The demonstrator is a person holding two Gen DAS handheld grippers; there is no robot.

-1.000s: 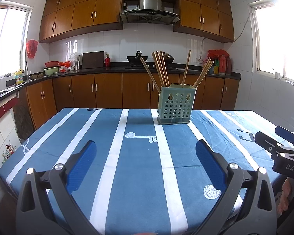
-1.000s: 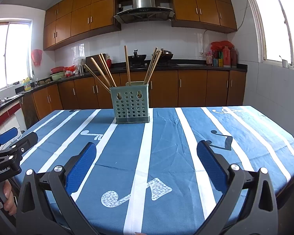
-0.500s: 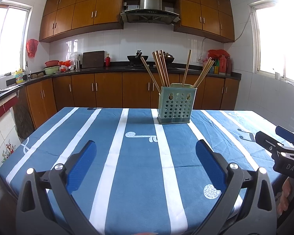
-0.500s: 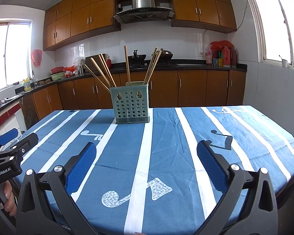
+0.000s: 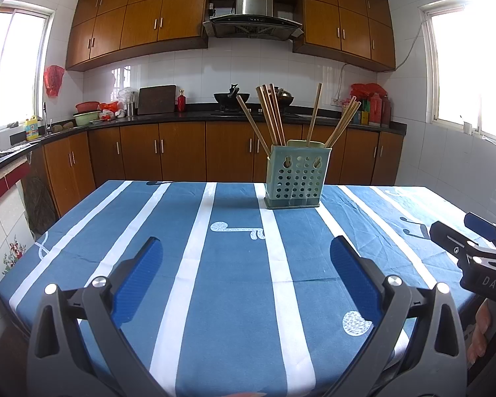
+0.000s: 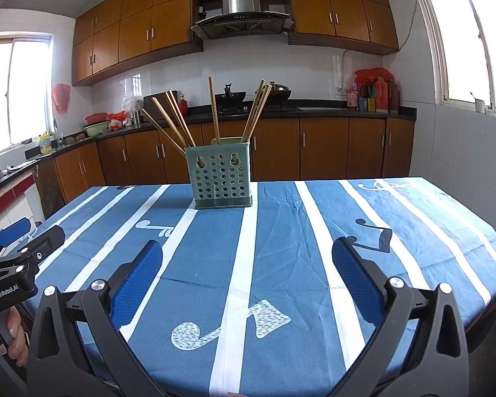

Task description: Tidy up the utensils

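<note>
A pale green perforated utensil holder [image 5: 296, 178] [image 6: 221, 177] stands upright near the far edge of the table. Several wooden chopsticks [image 5: 271, 114] [image 6: 215, 112] lean out of its top at different angles. My left gripper [image 5: 246, 258] hovers open over the near part of the table, well short of the holder, nothing between its blue pads. My right gripper [image 6: 247, 258] is open too, also empty and far from the holder. Each gripper shows at the edge of the other's view: the right gripper [image 5: 469, 243], the left gripper [image 6: 23, 241].
The table wears a blue cloth with white stripes [image 5: 215, 264] [image 6: 281, 248]. Behind it run wooden kitchen cabinets and a dark counter [image 5: 182, 117] with bowls, a wok and bottles. A person's hand [image 6: 13, 337] holds the left gripper's handle.
</note>
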